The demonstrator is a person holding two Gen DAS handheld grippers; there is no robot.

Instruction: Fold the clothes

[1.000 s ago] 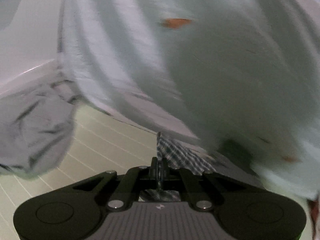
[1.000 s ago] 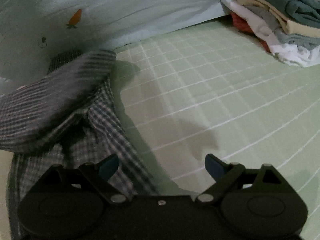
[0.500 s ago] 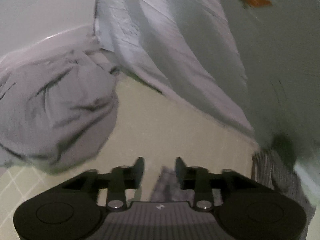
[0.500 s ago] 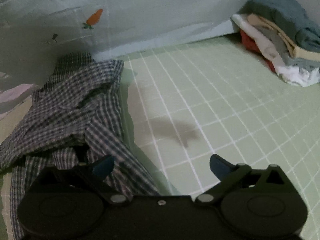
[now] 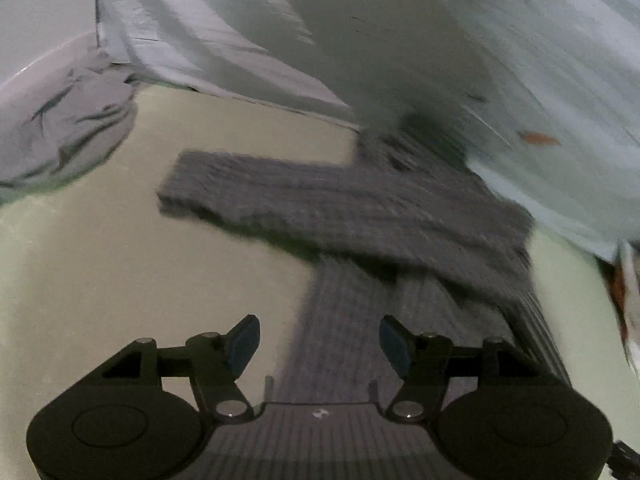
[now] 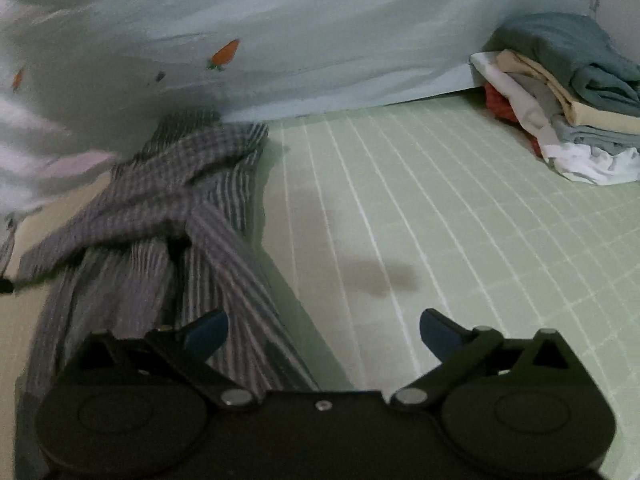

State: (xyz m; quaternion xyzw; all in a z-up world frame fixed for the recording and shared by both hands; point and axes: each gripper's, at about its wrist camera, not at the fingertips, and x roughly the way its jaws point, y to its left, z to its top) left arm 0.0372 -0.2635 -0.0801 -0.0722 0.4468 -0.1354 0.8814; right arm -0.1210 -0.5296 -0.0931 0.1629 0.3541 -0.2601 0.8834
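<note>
Left gripper (image 5: 319,340): fingers spread wide, nothing between them, hovering over the near part of the checked shirt (image 5: 360,220). Right gripper (image 6: 324,330): also spread wide and empty, its left fingertip (image 6: 206,330) over the shirt's near right edge, its right fingertip over bare sheet.

Checked shirt (image 6: 160,216) lying on the pale green grid-lined bedsheet (image 6: 440,200), left of centre in the right wrist view. One sleeve laid across the body, reaching out to the left in the left wrist view (heavy motion blur, weave reads as stripes). Folds bunched where sleeve and body cross.

Far side: light blue quilt with carrot print (image 6: 320,40) heaped along the back, touching the shirt's far end. Grey crumpled garment (image 5: 60,128) far left in the left wrist view, well apart from the shirt. Stack of folded clothes (image 6: 568,100) far right (teal on top, cream, white and red beneath), well apart from the shirt.
</note>
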